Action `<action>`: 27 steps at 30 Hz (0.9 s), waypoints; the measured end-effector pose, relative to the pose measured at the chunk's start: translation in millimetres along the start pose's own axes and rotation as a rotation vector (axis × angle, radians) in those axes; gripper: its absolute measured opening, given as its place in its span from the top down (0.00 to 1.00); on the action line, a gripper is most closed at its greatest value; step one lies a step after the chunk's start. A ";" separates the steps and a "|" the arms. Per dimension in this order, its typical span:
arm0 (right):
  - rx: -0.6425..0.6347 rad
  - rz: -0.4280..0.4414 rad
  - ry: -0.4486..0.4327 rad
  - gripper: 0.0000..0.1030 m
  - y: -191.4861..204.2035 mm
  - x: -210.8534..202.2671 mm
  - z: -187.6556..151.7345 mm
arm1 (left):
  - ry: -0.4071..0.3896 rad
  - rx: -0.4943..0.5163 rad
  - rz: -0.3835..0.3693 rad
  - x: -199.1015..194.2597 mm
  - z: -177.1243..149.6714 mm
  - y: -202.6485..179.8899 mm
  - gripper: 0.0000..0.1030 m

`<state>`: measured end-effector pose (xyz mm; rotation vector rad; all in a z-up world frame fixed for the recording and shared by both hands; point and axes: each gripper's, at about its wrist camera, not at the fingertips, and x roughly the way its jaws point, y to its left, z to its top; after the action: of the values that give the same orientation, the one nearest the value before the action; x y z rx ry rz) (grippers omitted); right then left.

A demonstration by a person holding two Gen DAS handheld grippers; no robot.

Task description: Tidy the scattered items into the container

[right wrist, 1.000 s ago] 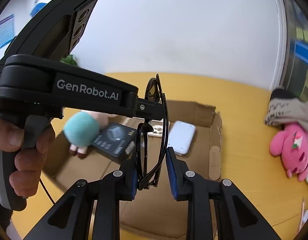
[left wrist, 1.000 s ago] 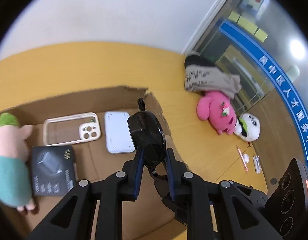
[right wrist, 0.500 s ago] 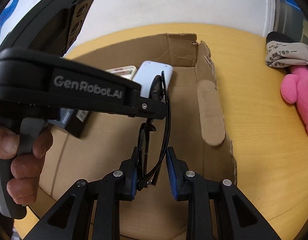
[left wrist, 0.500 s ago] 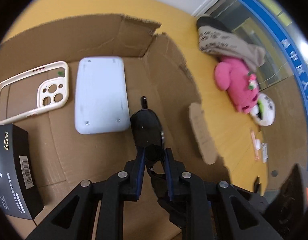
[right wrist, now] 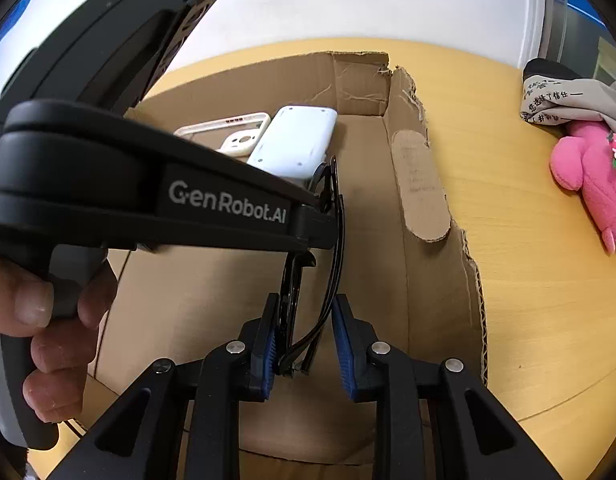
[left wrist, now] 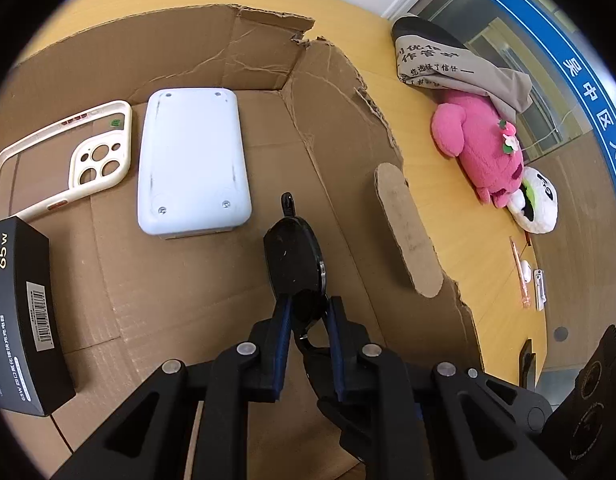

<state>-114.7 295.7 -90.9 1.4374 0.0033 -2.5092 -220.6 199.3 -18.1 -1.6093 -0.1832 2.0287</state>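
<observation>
Both claws are gripping 1 pair of black plastic sunglasses (left wrist: 293, 258) inside the open brown cardboard box (left wrist: 336, 92) on the yellow wooden counter (right wrist: 528, 240). Left claw (left wrist: 308, 316) is clamping a lens; right claw (right wrist: 303, 336) is clamping the folded frame. White rounded plastic device (left wrist: 191, 160), cream phone case (left wrist: 103, 156) and black charger box (left wrist: 19, 312) are lying in the box. Pink plush toy (left wrist: 480, 152) is lying on the counter outside.

The black sunglasses (left wrist: 295, 264) are folded and stand on edge low inside the open cardboard box (left wrist: 340, 128), one dark lens facing up, just right of the white device (left wrist: 191, 160) on the box floor. Inside the box also lie a cream phone case (left wrist: 95, 152) and a black carton (left wrist: 19, 312), left of the device.
</observation>
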 end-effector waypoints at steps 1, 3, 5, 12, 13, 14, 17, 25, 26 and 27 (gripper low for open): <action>0.000 -0.002 0.003 0.73 0.0 0.6 0.3 | -0.002 -0.004 0.000 -0.1 0.1 0.5 0.84; 0.003 -0.005 0.004 0.72 0.3 0.6 0.3 | -0.014 0.003 0.012 -0.9 -0.7 -0.7 0.84; 0.008 0.000 -0.001 0.68 0.7 -0.4 0.6 | -0.041 0.023 0.059 -6.8 -3.9 -2.0 0.82; -0.116 -0.096 -0.154 0.00 27.4 -47.9 -18.1 | -0.428 0.111 0.236 -119.8 -69.8 -6.2 0.31; -0.135 -0.083 -0.202 0.00 33.6 -59.9 -26.1 | -0.507 0.128 0.266 -142.2 -91.1 -6.6 0.22; -0.142 -0.073 -0.228 0.00 37.8 -66.4 -32.0 | -0.572 0.136 0.296 -158.8 -110.6 -6.6 0.22; -0.146 -0.046 -0.297 0.00 48.7 -75.1 -50.7 | -0.687 0.143 0.399 -193.6 -168.3 2.4 0.21; -0.092 -0.026 -0.418 0.00 71.3 -55.8 -87.6 | -0.723 0.007 0.580 -162.3 -241.8 74.3 0.21; -0.095 -0.035 -0.446 0.00 72.5 -54.9 -89.8 | -0.731 0.002 0.580 -155.9 -243.4 80.3 0.21; -0.094 -0.037 -0.462 0.00 72.6 -54.5 -90.2 | -0.754 0.003 0.575 -151.6 -245.3 84.4 0.20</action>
<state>3.9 248.3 -82.1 0.8038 0.0622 -2.7685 2.9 0.3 8.7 -0.8639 0.0245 3.0046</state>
